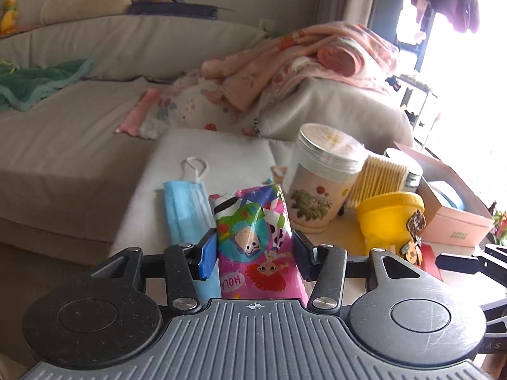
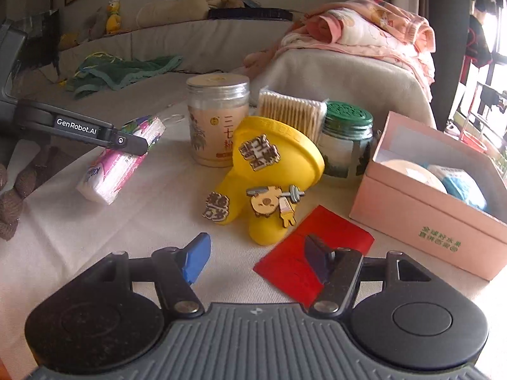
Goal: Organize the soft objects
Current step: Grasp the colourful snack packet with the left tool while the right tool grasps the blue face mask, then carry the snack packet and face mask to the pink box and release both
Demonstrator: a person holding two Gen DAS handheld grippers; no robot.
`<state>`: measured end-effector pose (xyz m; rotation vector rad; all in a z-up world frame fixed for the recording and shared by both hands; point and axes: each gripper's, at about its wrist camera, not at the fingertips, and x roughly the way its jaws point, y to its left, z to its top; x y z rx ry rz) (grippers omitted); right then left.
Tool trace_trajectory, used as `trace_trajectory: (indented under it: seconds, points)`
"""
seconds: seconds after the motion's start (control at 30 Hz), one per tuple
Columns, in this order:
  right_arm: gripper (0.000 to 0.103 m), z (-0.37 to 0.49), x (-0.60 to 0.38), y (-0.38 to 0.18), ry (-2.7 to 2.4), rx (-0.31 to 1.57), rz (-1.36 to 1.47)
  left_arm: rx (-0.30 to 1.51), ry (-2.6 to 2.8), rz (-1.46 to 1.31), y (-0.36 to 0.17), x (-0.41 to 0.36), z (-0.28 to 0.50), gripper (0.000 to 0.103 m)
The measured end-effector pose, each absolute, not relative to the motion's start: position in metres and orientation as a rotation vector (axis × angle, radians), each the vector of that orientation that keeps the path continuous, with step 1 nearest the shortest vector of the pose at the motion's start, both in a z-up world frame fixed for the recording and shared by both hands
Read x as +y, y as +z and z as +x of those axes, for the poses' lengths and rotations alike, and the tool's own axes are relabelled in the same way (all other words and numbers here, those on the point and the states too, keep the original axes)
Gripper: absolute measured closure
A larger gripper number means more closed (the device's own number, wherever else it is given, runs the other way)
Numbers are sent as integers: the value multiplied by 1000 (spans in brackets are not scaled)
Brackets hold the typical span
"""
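the left claw [image 1: 255, 255] is clamped on the tissue pack [image 1: 258, 240], lifted above the bench [image 2: 133, 240]; the right claw [image 2: 256, 258] hangs apart, empty. best carry it level to the pink box [image 2: 421, 218], squeezing gently.

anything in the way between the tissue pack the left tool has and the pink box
Yes. The tissue pack sits in the left tool; between it and the pink box stand the yellow holder, a clear jar and a cotton-swab pack. Lifting over them looks possible.

tissue pack [image 2: 117, 164] at 10 o'clock, held above counter [image 2: 158, 221]; jar [image 2: 217, 120] at 12, swabs [image 2: 291, 110] beside it; box [image 2: 443, 202] at 3; envelope [image 2: 317, 250] before shoe [image 2: 272, 183].
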<state>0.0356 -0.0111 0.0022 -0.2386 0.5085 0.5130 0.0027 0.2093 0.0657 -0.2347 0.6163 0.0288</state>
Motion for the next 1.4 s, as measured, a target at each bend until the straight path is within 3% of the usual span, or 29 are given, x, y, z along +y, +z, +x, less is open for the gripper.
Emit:
trace_trajectory:
  seconds: [0.33, 0.67, 0.7, 0.77, 0.8, 0.93, 1.1, 1.27, 1.4]
  points:
    - [38, 96, 133, 21, 743, 670, -233, 563, 179, -388, 73, 307, -24, 49]
    - [52, 126, 211, -1, 709, 700, -330, 597, 176, -456, 49, 337, -24, 49]
    - [59, 125, 212, -1, 714, 692, -348, 600, 178, -466, 47, 338, -25, 49]
    - [89, 124, 210, 2, 723, 695, -366, 610, 183, -478, 44, 339, -25, 49]
    - [94, 125, 210, 3, 723, 704, -368, 614, 184, -486, 43, 339, -24, 49]
    - [98, 126, 194, 24, 740, 708, -303, 617, 169, -483, 54, 335, -16, 49]
    - [98, 114, 142, 112, 805, 559, -150, 552, 105, -404, 105, 316, 12, 49]
    - [98, 104, 54, 193, 735, 386, -31, 461, 20, -281, 168, 261, 58, 49]
    - [98, 89, -17, 215, 597, 269, -13, 449, -74, -221, 198, 200, 96, 49]
